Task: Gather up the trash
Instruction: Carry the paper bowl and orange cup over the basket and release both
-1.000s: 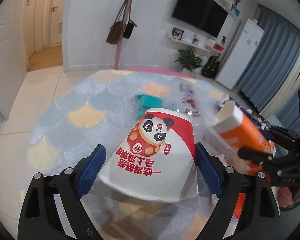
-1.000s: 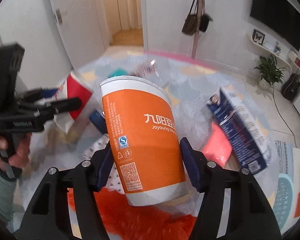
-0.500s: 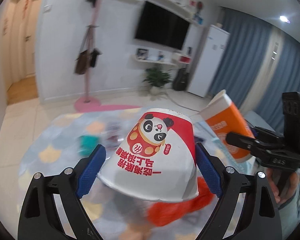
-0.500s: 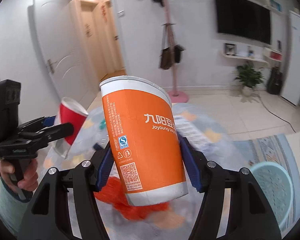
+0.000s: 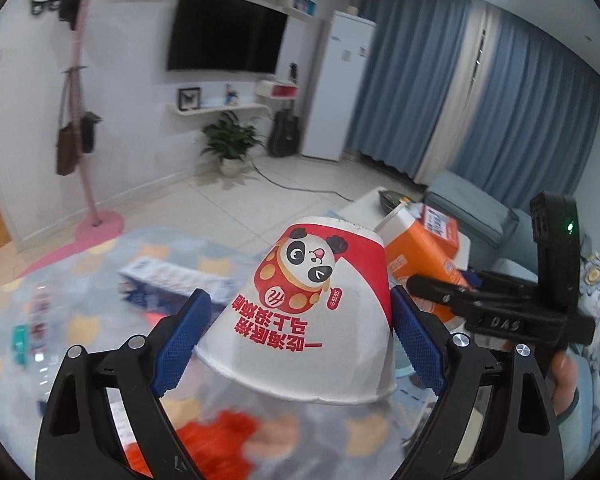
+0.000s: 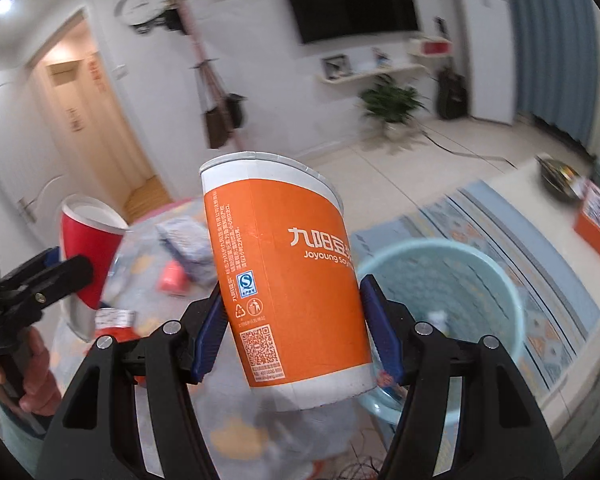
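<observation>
My left gripper (image 5: 300, 340) is shut on a red and white panda cup (image 5: 312, 312), held with its wide mouth toward the camera. In the right wrist view the same cup (image 6: 86, 240) shows at the left, beside a hand. My right gripper (image 6: 292, 328) is shut on a tall orange paper cup (image 6: 284, 280), which also shows in the left wrist view as the orange cup (image 5: 416, 256) at the right. A light blue basket (image 6: 480, 292) stands on the floor just behind the orange cup, to its right.
On the patterned rug (image 5: 100, 320) lie a blue and white carton (image 5: 172, 276), an orange wrapper (image 5: 220, 436) and other scraps. A white low table (image 6: 540, 208) with a dark dish and an orange box (image 6: 598, 220) stands at the right. A pink coat stand (image 5: 88, 160) is at the far wall.
Both grippers swung away from the rug toward the room's right side, each still holding its cup. The light blue basket has come into full view behind the orange cup.
</observation>
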